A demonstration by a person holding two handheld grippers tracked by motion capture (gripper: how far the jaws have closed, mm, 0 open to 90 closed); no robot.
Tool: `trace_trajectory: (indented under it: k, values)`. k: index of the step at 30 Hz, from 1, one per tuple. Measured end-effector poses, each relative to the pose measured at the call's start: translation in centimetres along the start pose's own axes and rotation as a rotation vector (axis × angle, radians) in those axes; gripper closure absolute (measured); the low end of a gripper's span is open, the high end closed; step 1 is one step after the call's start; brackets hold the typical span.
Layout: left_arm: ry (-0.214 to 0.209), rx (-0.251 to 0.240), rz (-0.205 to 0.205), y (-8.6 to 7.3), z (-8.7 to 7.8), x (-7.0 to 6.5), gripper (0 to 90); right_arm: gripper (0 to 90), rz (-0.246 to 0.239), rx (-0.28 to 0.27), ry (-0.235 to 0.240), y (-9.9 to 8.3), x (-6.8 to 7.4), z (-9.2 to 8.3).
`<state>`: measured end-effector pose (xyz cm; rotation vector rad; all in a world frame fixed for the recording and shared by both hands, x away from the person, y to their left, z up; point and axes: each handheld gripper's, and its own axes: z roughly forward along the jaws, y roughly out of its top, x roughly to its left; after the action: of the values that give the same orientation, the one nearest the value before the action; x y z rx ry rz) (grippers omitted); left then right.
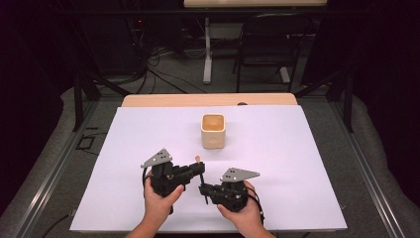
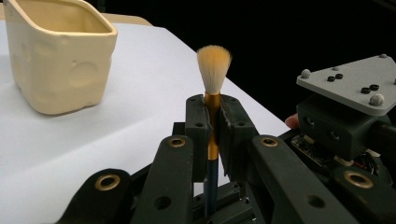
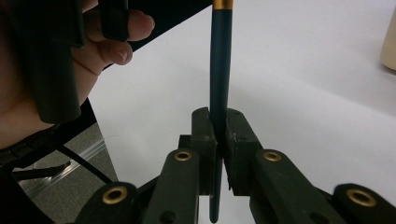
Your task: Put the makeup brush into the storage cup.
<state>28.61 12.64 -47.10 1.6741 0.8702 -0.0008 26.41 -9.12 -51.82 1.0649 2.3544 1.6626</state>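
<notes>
Two hand-held grippers pinch one slim, dark-handled brush (image 2: 212,116) above the white-covered tabletop (image 1: 297,163): the right hand-held gripper (image 3: 219,130) clamps the stiff lower handle, the left hand-held gripper (image 2: 212,126) the gold ferrule. Light and rigid, it likely grips best there; its soft tuft points towards the cream square ceramic cup (image 1: 214,131) beyond.

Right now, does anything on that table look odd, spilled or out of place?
Nothing is spilled or broken. The one unusual sight: a small brush is clamped by both tools at once, the left tool on its gold collar, the right tool on its dark handle. The cream cup stands upright on the white sheet.
</notes>
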Motion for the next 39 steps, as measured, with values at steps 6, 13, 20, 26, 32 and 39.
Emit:
trace_trajectory:
  k: [6,13,20,26,32,39]
  values:
    - [-0.006,0.002,-0.004,0.0,-0.03,0.05,83.2,83.7,-0.002,0.013,0.0,0.03,0.01,-0.05]
    - [-0.014,0.003,-0.013,-0.03,-0.06,0.23,83.5,83.6,-0.005,0.013,-0.001,0.01,0.01,-0.05]
    - [-0.014,-0.002,-0.019,-0.01,-0.08,0.18,83.6,82.8,-0.003,0.003,0.002,-0.01,0.03,-0.04]
    - [-0.009,-0.006,-0.011,0.02,-0.17,0.2,83.7,73.6,0.006,-0.011,0.015,0.03,0.06,-0.04]
    - [-0.009,-0.007,-0.014,0.01,-0.26,0.3,83.6,65.5,0.001,-0.002,0.011,0.06,-0.08,-0.08]
    - [-0.001,-0.027,-0.017,0.03,-0.62,0.82,83.6,59.8,0.002,-0.032,0.013,-0.01,-0.27,-0.18]
